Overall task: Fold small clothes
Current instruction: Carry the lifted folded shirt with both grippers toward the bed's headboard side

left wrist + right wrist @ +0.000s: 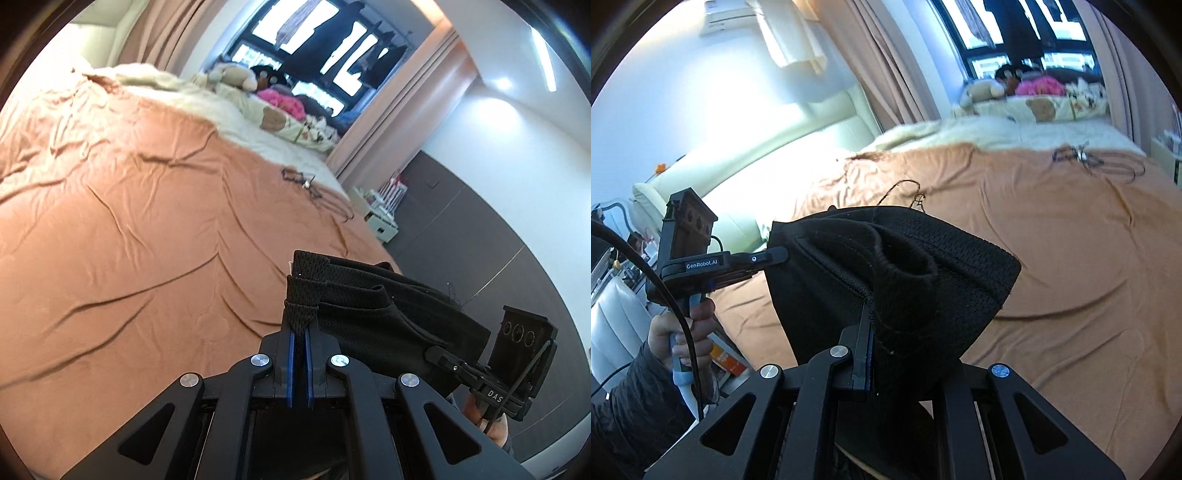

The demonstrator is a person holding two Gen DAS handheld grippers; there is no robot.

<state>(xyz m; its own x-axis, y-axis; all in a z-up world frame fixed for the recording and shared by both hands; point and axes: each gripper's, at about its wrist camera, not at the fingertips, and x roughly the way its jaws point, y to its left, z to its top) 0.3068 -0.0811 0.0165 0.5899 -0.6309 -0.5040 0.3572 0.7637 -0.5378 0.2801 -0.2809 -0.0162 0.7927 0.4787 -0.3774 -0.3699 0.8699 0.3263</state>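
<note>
Both grippers are clamped on the same black garment (391, 310), and it hangs between them in the air above the bed! In the left wrist view the left gripper (300, 325) has its blue-lined fingers (291, 354) pinched nearly together on a corner of the mesh fabric, which bunches up above the tips. Off to the right in that same view the right gripper (439, 356) bites the garment's other end, jaws closed on the cloth, with a bit of the person's hand visible below its handle.

Over to the right wrist view: the right gripper (875, 332) is squeezed tight on a thick fold, the fabric draping over and hiding one finger. The garment (894, 273) sags open in the middle like a pocket. At the left, a hand (683, 332) in a dark sleeve (631, 410) grips the handle of the left gripper (777, 254), its tips closed on the garment's edge.

Beyond lies the rumpled orange bedspread (129, 221), with dark clothes hangers (1100, 160) near its far side. Farther back sit a cream blanket (979, 129), stuffed toys (982, 88), pink curtains (886, 74) and a bright window (343, 55) with clothes hanging in front
</note>
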